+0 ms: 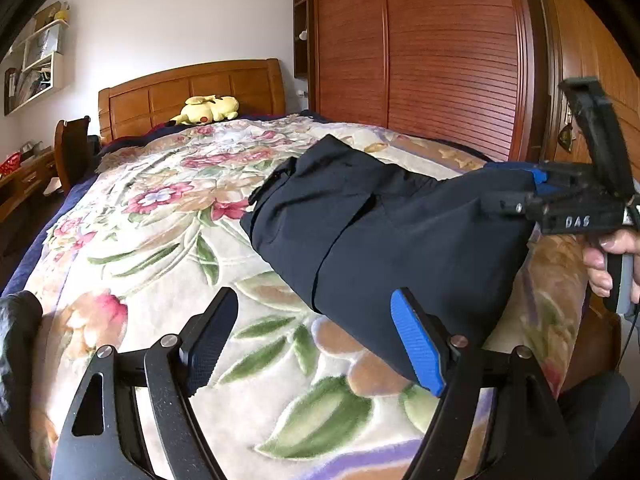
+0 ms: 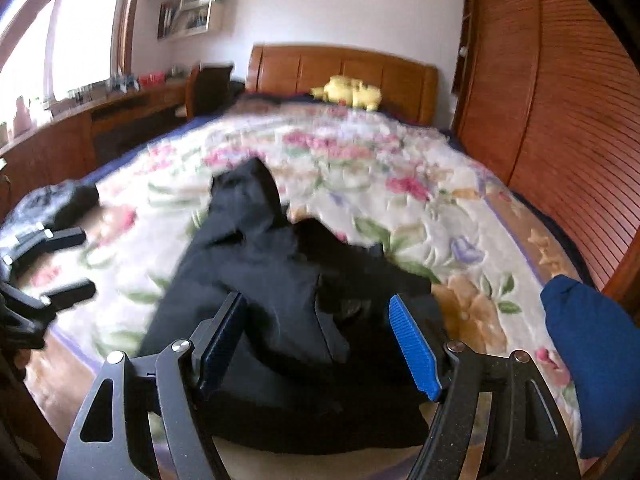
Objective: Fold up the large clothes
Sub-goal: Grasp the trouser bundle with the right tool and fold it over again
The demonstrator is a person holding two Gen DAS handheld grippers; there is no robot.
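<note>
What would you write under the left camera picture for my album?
Open left gripper hovers by dark folded trousers on a flowery blanket, yellow plush toy behind.

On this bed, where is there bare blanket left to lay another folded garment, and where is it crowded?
Free: the wide floral blanket between the dark folded garment and the headboard, up to the yellow plush toy. Also the near strip by the left tool. Crowded: the wardrobe side, where the garment lies under the right tool, and the corner with another dark bundle.
</note>
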